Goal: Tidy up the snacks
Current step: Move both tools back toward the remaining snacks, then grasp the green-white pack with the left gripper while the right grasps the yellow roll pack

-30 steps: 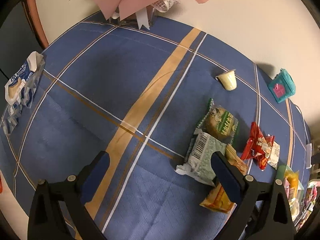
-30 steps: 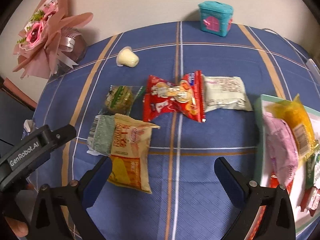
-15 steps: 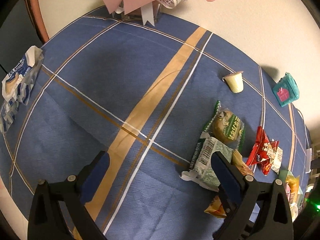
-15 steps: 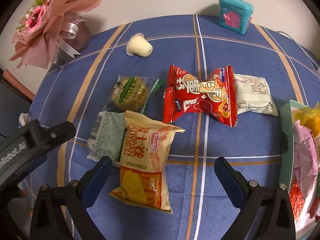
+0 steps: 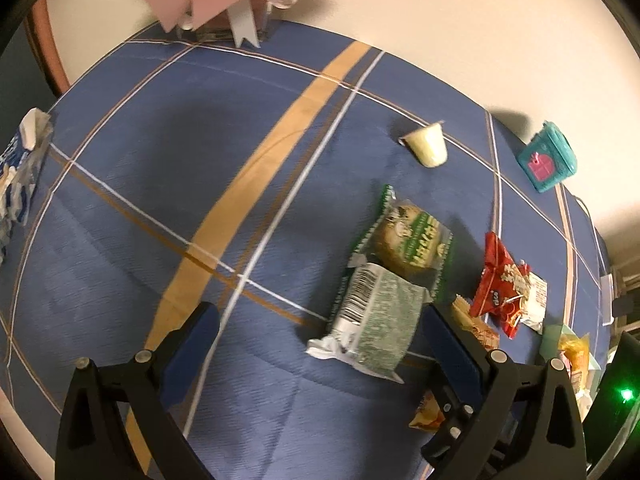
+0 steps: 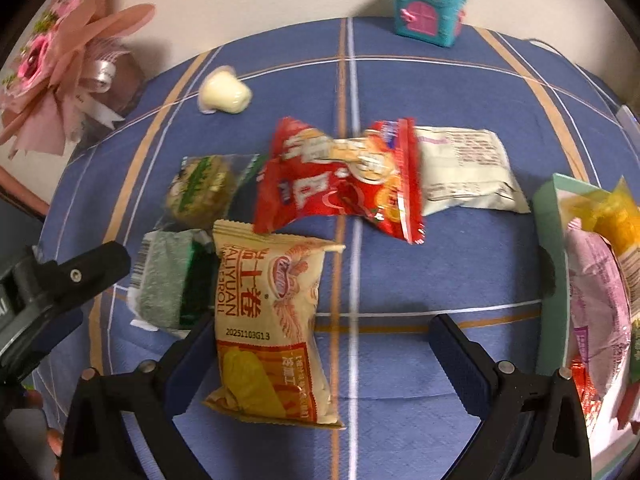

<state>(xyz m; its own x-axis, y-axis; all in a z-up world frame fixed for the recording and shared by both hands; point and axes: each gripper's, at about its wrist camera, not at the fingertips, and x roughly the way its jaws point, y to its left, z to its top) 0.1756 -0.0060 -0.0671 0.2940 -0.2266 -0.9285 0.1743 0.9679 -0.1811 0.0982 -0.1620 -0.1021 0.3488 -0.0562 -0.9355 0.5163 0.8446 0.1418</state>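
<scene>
Change: right gripper [image 6: 320,354] moved nearer, spread wide around egg-roll packet [image 6: 268,324].
Left gripper [image 5: 320,344]: released, empty.
Meaning: pickup likely next.

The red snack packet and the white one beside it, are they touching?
Touching. In the right wrist view the red snack packet lies with its right end over the left edge of the white packet, no cloth showing between them.

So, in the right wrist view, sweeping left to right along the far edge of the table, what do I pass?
Pink bouquet → pale jelly cup lying on its side → teal toy house, standing against the wall.
</scene>
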